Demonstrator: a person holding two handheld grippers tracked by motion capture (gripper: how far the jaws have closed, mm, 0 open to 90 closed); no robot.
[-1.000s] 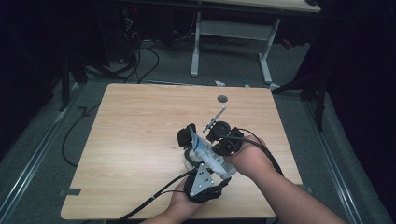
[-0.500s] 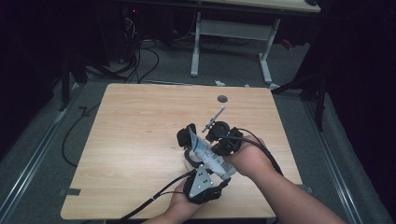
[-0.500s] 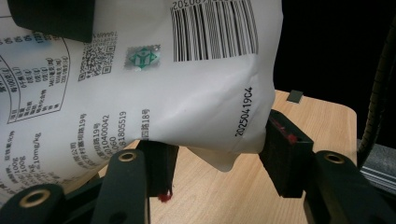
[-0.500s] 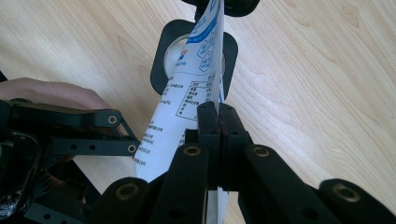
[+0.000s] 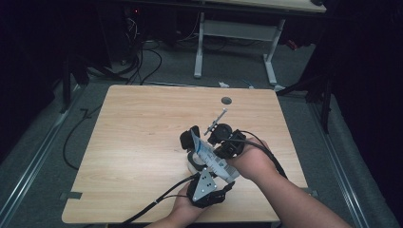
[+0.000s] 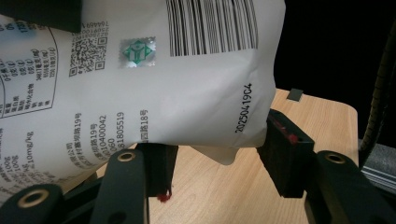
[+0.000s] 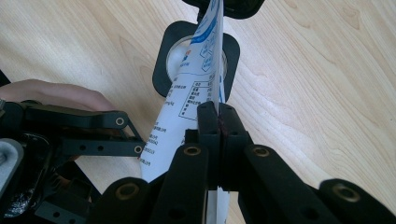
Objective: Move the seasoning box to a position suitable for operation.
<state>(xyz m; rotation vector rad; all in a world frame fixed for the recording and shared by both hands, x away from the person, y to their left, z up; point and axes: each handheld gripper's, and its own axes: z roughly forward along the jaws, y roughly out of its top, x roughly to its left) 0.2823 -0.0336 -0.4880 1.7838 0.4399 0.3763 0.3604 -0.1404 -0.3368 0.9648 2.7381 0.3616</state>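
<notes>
1. While the right tool point(image 7: 218, 122) has its jaws pressed flat together on the edge of a white printed pouch point(image 6: 154, 88), the pouch is held up above the wooden bench point(image 5: 142, 123), near the person's side of it
2. Seen from the left tool view, the left tool point(image 6: 215, 161) has its jaws set apart at either side of the pouch's lower corner; the right-hand pad sits against the pouch's edge beside a printed date code, while the left-hand pad is under the bottom fold, and whether they press on it I cannot tell
3. From the high view, both hands meet over the near middle of the bench, with the left tool point(image 5: 202, 159) just below the right tool point(image 5: 216, 156) and the pouch point(image 5: 209, 159) between them
4. Beneath the pouch, in the right tool view, a round cup in a black square holder point(image 7: 163, 56) stands on the bench
5. Farther off, a thin metal rod point(image 5: 216, 122) rises near the right tool
</notes>
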